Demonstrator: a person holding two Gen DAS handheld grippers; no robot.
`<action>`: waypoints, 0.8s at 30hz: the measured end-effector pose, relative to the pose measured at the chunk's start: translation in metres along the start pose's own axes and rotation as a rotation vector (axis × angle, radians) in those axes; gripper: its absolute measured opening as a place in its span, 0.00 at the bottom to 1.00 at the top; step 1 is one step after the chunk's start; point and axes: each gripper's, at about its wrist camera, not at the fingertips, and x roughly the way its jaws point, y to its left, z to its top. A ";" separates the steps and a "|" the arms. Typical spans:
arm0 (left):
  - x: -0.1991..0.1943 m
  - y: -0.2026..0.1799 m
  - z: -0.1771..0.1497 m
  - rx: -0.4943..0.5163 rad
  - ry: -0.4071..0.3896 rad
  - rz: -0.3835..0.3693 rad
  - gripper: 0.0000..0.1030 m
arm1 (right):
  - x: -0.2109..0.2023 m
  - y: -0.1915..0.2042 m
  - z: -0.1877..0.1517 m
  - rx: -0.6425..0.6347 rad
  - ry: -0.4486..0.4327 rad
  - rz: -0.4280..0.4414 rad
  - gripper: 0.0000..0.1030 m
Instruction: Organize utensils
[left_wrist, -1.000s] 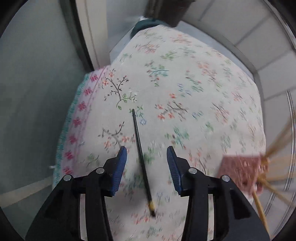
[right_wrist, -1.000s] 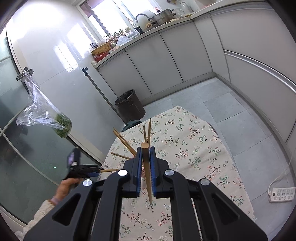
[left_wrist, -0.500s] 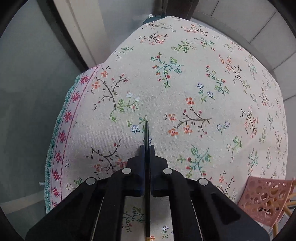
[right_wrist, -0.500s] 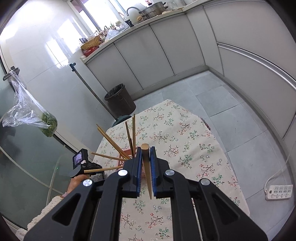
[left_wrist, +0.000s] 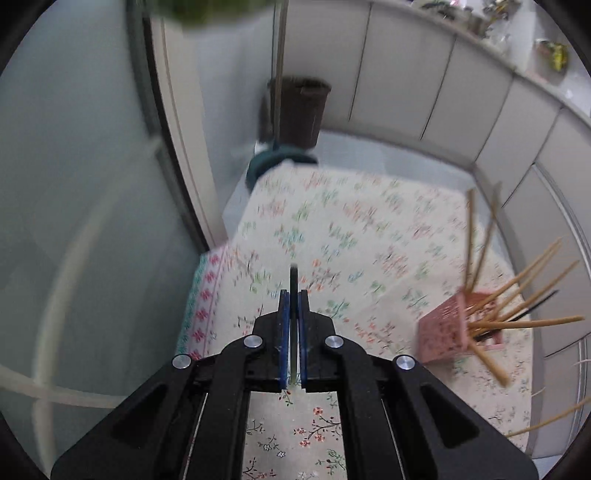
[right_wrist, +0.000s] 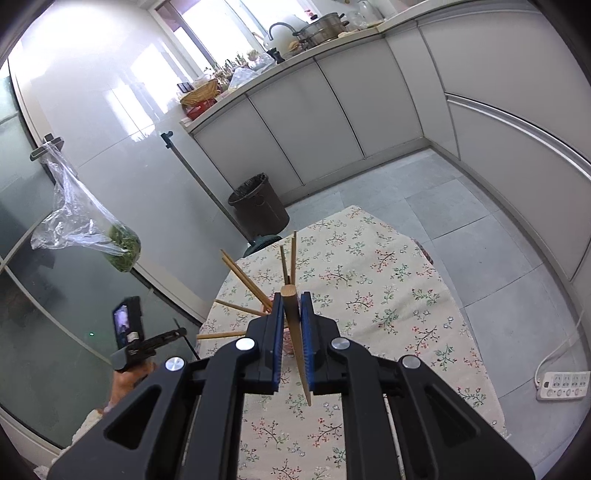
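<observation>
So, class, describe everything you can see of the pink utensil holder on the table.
The pink utensil holder is a box-shaped caddy, plastic by its look, its walls pierced with a lattice of small holes. It stands on the floral tablecloth near the table's right edge, blurred in the left wrist view. Wooden chopsticks and one black chopstick fan out of its open top at many angles. In the right wrist view the right gripper mostly hides it. Neither gripper touches it.

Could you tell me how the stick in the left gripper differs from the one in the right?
The black chopstick is dark and thin; the wooden chopstick is pale and thicker. The black one points straight ahead; the wooden one slants. Both are clamped between shut jaws above the flowered tablecloth.
</observation>
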 end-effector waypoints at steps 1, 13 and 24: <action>-0.008 -0.002 -0.002 0.004 -0.023 -0.005 0.03 | -0.002 0.001 0.000 0.001 -0.004 0.004 0.10; -0.101 -0.070 0.057 0.122 -0.216 -0.107 0.03 | -0.005 -0.002 0.003 0.023 -0.008 0.018 0.10; -0.115 -0.133 0.046 0.239 -0.256 -0.196 0.03 | -0.007 -0.008 0.006 0.031 -0.013 0.017 0.10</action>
